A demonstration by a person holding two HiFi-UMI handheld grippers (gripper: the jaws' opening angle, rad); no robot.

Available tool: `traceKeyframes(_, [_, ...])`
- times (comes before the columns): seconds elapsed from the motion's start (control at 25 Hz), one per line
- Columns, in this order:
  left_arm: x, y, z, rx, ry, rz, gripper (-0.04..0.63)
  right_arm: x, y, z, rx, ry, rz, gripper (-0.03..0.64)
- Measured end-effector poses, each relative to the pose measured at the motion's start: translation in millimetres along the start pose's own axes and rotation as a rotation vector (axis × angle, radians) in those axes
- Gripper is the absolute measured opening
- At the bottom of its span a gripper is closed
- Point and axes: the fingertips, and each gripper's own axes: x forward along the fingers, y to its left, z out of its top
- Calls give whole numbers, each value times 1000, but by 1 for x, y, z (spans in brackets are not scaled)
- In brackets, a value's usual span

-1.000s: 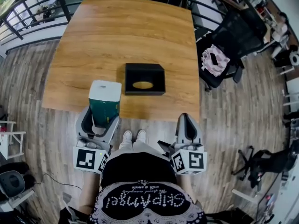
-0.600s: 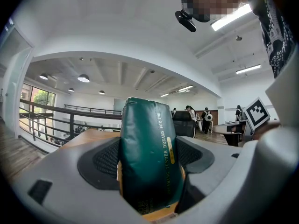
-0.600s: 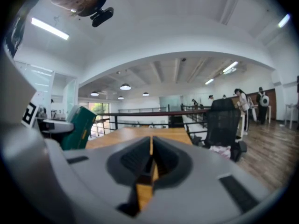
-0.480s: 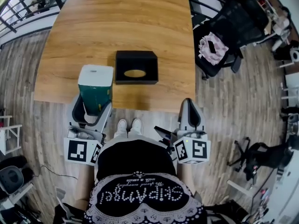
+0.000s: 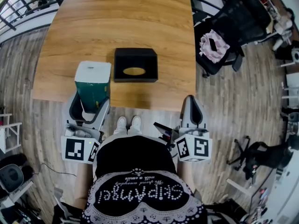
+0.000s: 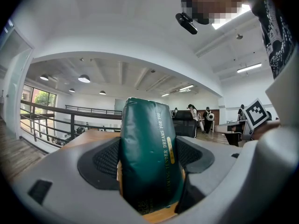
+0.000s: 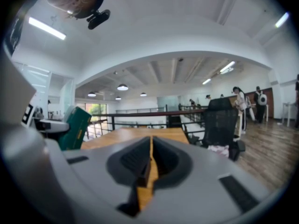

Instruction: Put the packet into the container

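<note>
A dark green packet [image 5: 94,88] with a white top stands upright between the jaws of my left gripper [image 5: 91,101], which is shut on it, over the table's near edge. In the left gripper view the packet [image 6: 148,157] fills the gap between the two pads. The black container [image 5: 135,65], with an oval opening in its top, sits on the wooden table [image 5: 117,17] just beyond and to the right of the packet. My right gripper [image 5: 191,101] is at the table's near right corner, shut and holding nothing; its own view shows the jaws [image 7: 150,154] closed together.
A black office chair [image 5: 229,31] with a pink cloth [image 5: 213,46] on its seat stands right of the table. A metal railing [image 7: 140,118] runs behind the table's far side. The person's feet [image 5: 128,123] are on the wooden floor between the grippers.
The head view has shifted a little, so the table sits higher in the picture. Both grippers keep about the same places by the table's near edge. The packet stays held.
</note>
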Motion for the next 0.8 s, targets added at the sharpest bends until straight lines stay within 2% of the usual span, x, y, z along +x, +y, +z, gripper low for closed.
traceKeyframes(0.24, [-4,9,0,-7,-6,8,379,-2,0,-3,4,3,-8,38])
traceKeyframes(0.44, [1,15,7,24,-5,-40,379,-3,-1,-7,9,4,-16,38])
traceKeyframes(0.6, [15,16,21,79,6,-117,379,-5,1,-10,14,15,-13,37])
traceKeyframes(0.8, [44,4,32,157,64,-279,379,-7,6,-14,22,32,-9,38])
